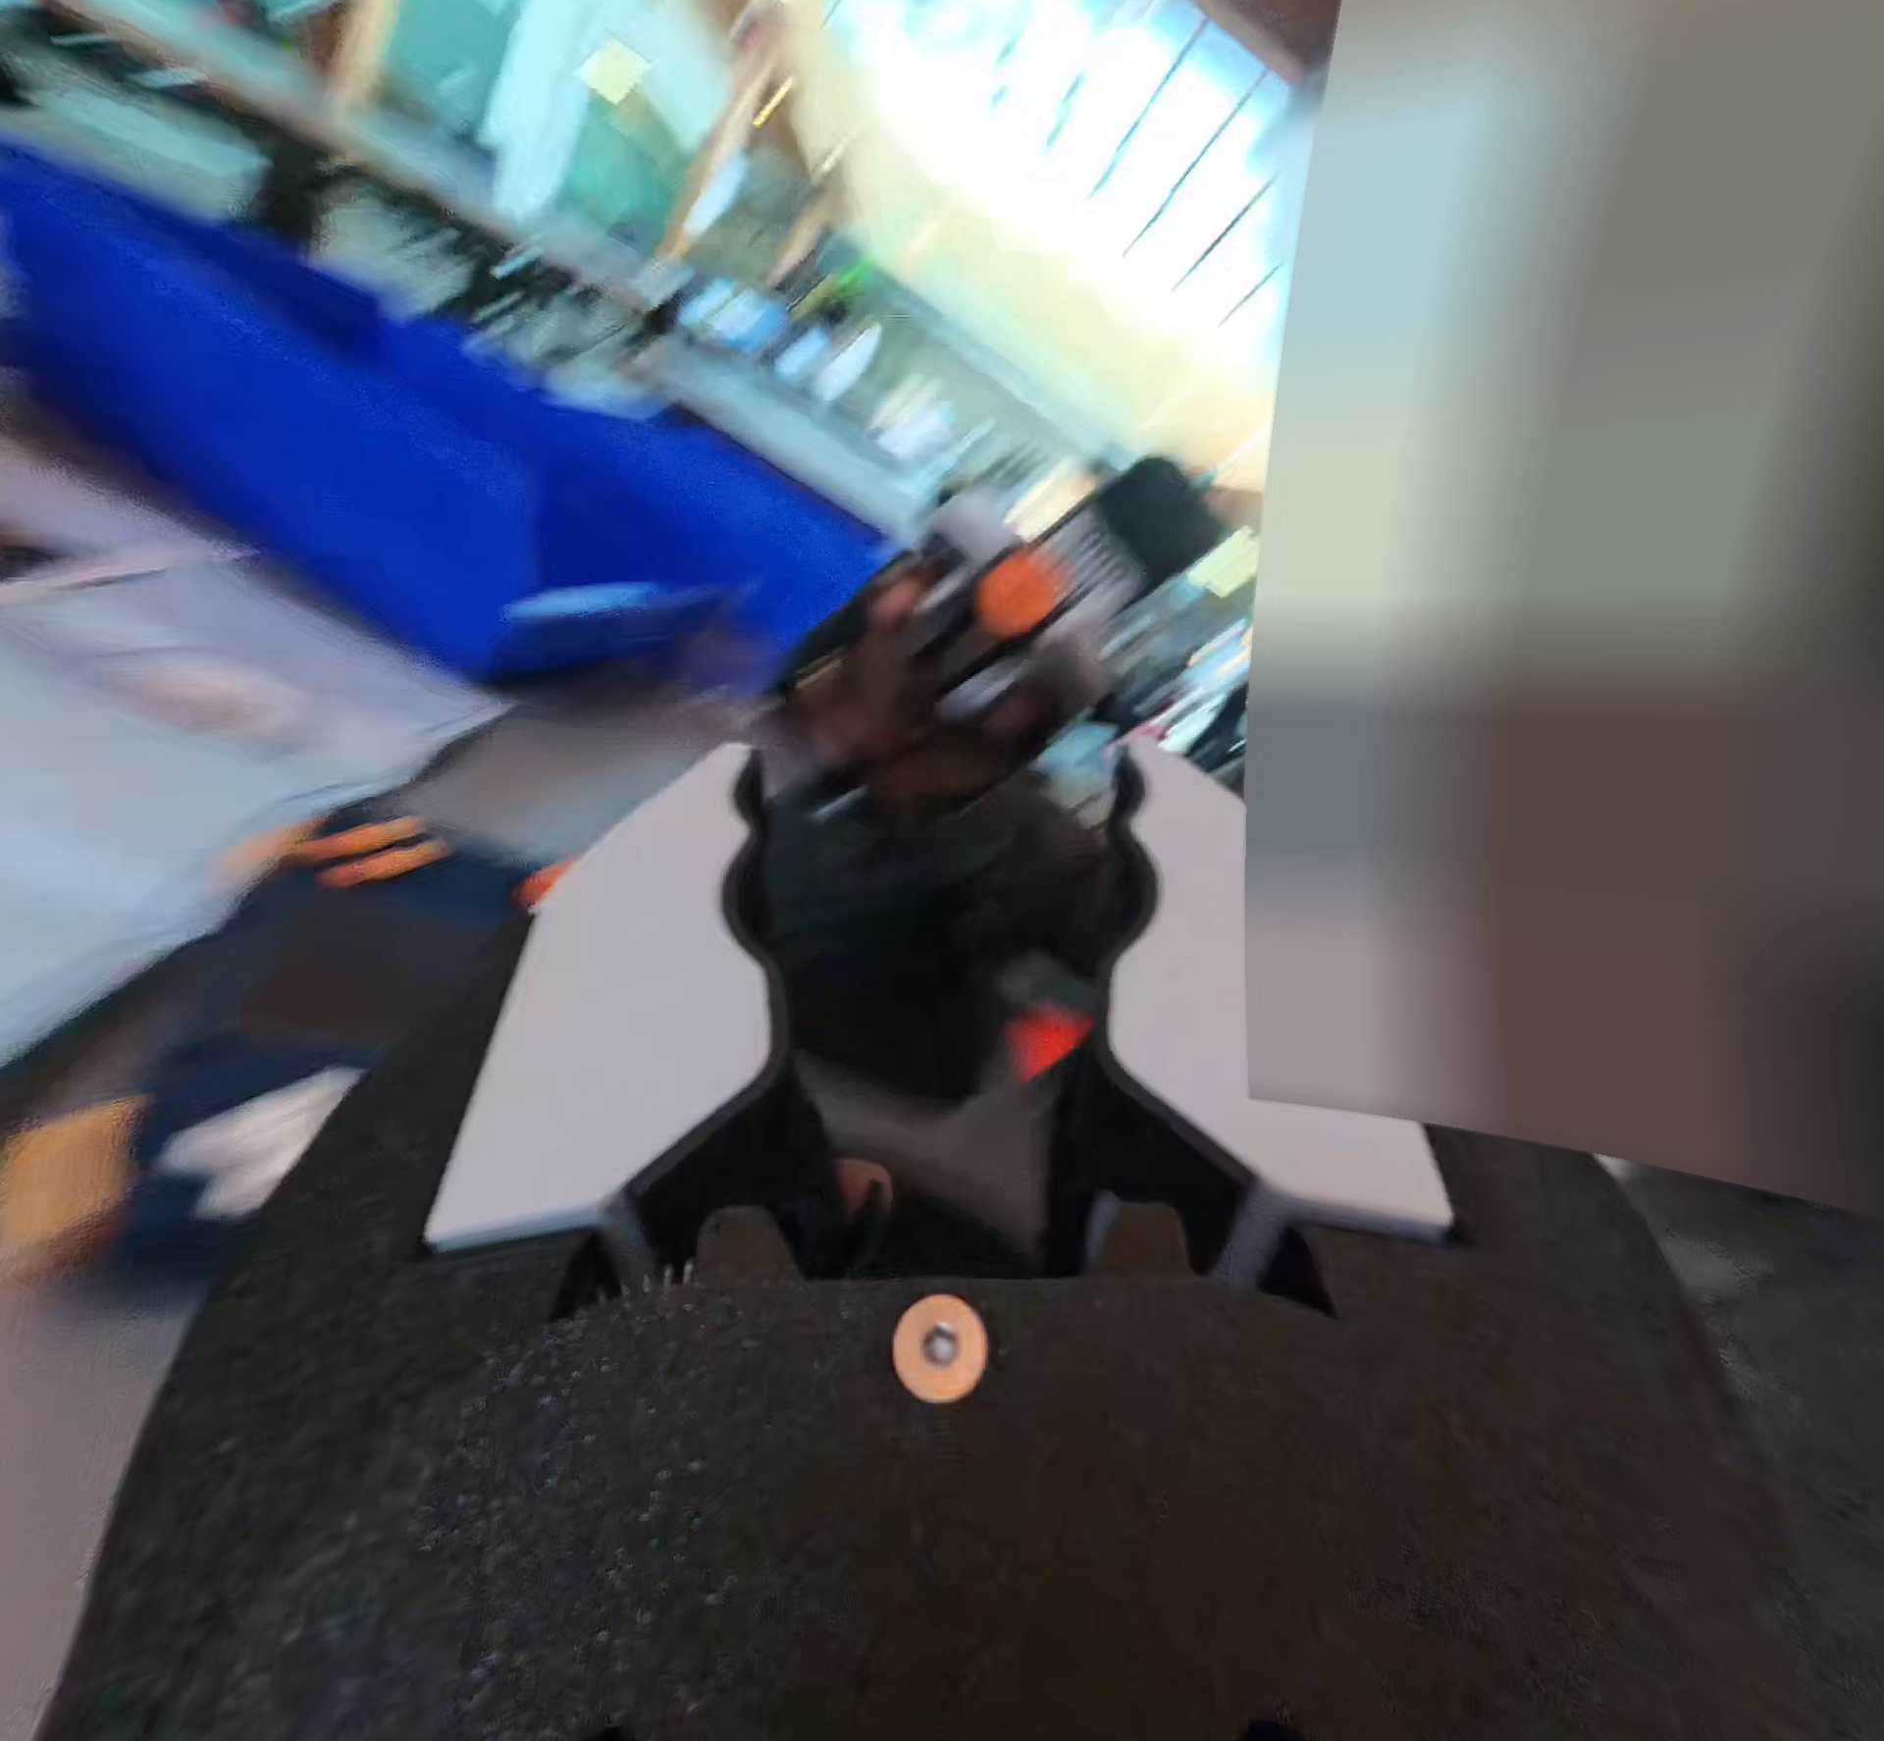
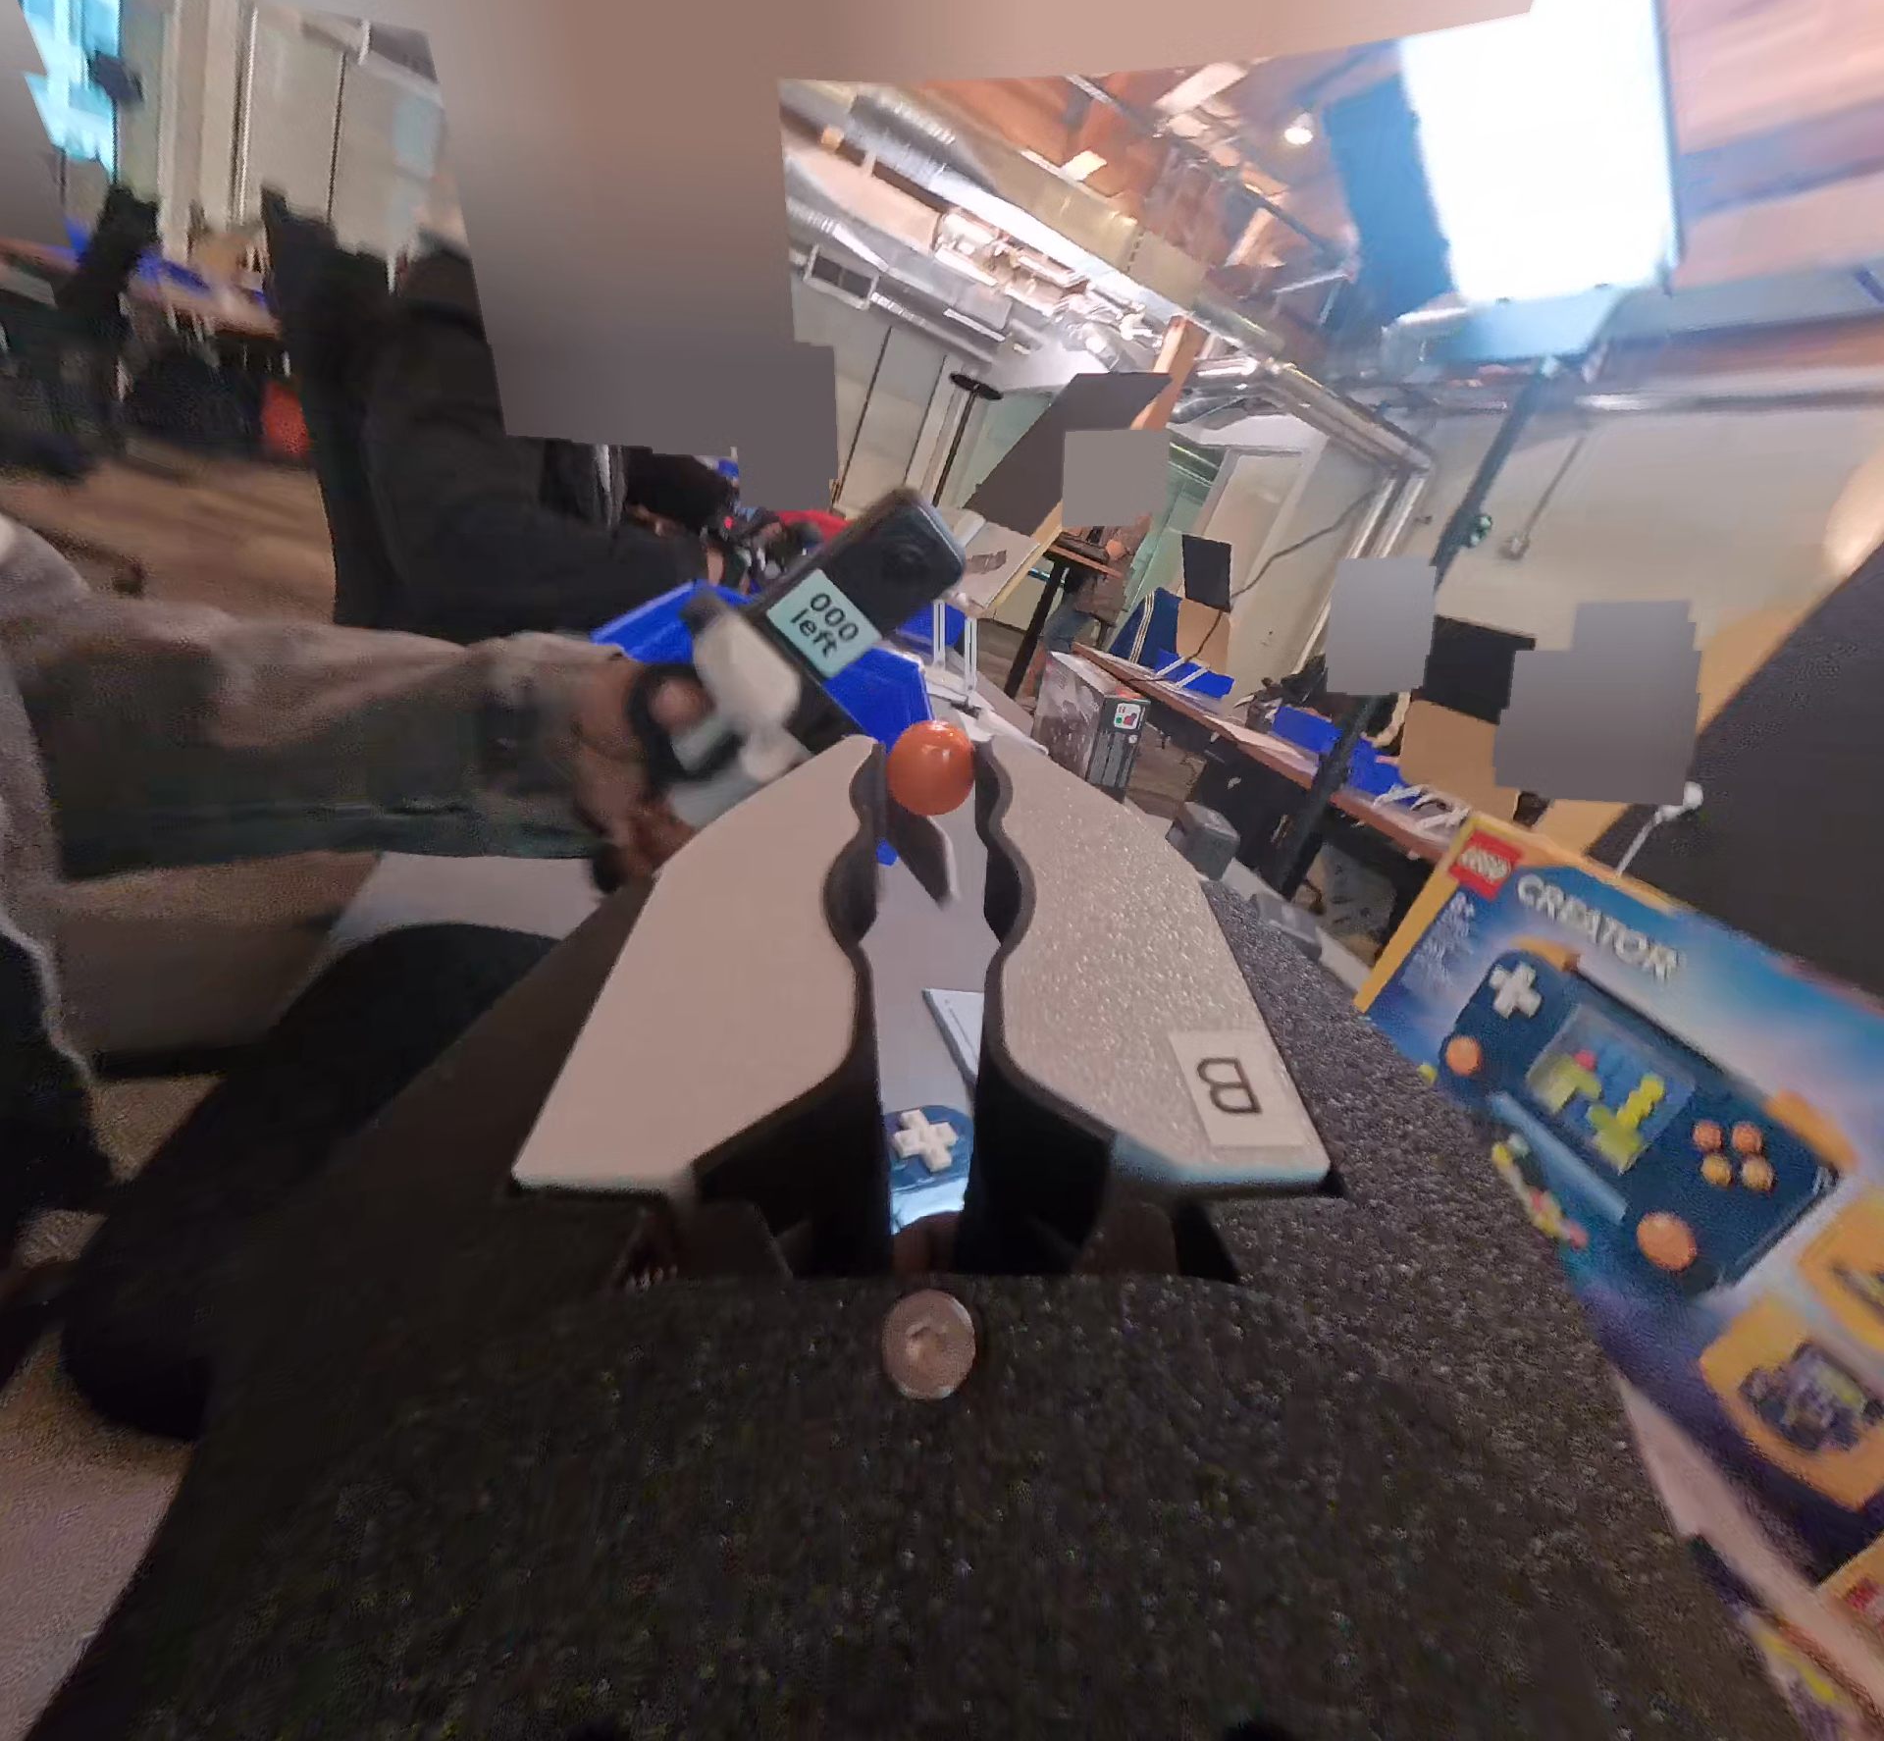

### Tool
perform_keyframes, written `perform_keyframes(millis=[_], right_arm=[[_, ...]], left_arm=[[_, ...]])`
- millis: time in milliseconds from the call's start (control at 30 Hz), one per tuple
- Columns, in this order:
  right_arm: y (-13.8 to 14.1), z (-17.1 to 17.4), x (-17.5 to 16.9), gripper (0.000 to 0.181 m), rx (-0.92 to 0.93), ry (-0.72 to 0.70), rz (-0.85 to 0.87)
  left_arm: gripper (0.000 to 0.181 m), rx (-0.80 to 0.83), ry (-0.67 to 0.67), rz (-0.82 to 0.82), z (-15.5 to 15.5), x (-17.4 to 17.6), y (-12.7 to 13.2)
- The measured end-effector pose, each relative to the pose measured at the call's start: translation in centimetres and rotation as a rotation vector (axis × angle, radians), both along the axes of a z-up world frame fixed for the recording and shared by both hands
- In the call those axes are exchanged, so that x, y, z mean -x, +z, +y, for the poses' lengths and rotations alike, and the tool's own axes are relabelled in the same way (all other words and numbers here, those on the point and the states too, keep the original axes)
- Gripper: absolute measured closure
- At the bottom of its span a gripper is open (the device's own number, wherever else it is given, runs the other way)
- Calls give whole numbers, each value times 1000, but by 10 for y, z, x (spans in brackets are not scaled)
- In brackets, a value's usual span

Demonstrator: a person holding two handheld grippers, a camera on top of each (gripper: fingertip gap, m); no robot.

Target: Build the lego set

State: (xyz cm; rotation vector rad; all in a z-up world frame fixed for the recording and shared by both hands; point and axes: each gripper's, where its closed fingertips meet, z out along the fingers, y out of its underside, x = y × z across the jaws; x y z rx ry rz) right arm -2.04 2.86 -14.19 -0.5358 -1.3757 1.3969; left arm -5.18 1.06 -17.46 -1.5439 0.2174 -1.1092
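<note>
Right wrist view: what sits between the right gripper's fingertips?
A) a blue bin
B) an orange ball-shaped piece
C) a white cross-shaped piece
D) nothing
B: an orange ball-shaped piece sits right between the tips of the right gripper; whether the narrowly parted jaws actually clamp it cannot be told. The white cross-shaped piece lies lower, seen through the gap near the finger bases.

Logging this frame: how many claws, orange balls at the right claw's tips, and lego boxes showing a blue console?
Claws: 2, the left claw and the right claw
Orange ball: 1, between the right claw's tips
Lego box: 1, to the right of the right claw
Total: 4
</note>
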Motion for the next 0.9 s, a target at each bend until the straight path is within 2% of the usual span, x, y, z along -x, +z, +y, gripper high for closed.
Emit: perform_keyframes(millis=[67,100,167,233,300,367,433,600,733,800,900], right_arm=[[1,17,-14,165,103,-9,-4],[0,23,-21,166,137,-17,-10],[-6,32,-34,166,171,-53,-25],[-10,36,-47,165,181,-95,-32],[-13,39,-59,166,193,-127,-40],[-18,43,-69,166,202,-153,-65],[-33,45,-72,166,225,-152,-165],[-86,51,-76,166,333,-92,-434],[-90,62,-74,166,412,-94,-481],[-100,56,-70,166,401,-55,-561],[-118,36,-63,165,291,13,-708]], left_arm=[[97,87,166,597,15,51,-61],[88,114,150,810,17,69,-85],[85,240,1,963,18,79,-122],[93,312,-110,1030,22,79,-147],[105,318,-163,1073,28,75,-162],[118,289,-173,1056,34,63,-165],[139,295,-169,1015,37,48,-163],[136,257,-121,989,52,6,-163],[127,221,-144,999,59,-3,-164],[122,137,-154,1020,62,-2,-162],[109,-36,-153,1035,64,-6,-151]])
